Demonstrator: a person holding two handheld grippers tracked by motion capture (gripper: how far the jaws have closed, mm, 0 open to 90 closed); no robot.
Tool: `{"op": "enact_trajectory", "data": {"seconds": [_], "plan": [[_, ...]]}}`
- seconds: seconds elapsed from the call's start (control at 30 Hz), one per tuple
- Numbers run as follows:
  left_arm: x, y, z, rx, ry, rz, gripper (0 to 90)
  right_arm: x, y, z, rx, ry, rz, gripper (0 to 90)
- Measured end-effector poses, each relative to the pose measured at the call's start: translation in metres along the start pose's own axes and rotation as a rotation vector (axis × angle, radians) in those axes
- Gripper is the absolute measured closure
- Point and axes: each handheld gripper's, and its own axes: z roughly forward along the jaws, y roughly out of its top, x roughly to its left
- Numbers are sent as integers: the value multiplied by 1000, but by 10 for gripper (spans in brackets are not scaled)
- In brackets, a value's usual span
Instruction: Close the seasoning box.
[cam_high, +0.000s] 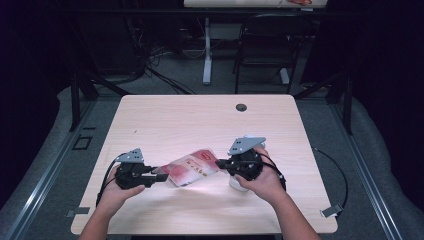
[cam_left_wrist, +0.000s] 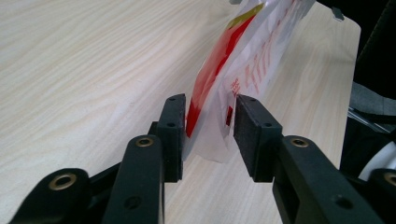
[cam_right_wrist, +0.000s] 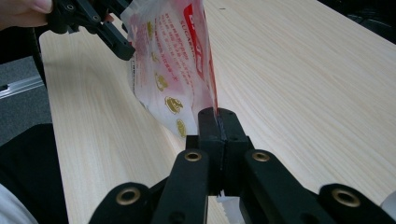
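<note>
Red-white printed plastic bag (cam_high: 192, 168), crinkled; right tongs (cam_right_wrist: 218, 122) clamped on edge, left tongs (cam_left_wrist: 208, 129) apart round it.

The bag's (cam_left_wrist: 243, 60) top is running off the upper edge in the left gripper view, and its print is blurring too much to read. In the right gripper view, the jaws are covering its pinched edge. In the high view, the right hand (cam_high: 262, 182) is hiding most of a white object (cam_high: 235, 182).
</note>
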Motion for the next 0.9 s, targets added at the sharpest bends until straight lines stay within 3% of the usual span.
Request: {"op": "enact_trajectory", "data": {"seconds": [0.3, 0.9], "plan": [[1, -1, 1, 9, 6, -3, 608, 4, 1, 4, 45, -29, -41, 900], [-2, 1, 3, 25, 21, 19, 696, 3, 5, 0, 28, -17, -34, 900]]}}
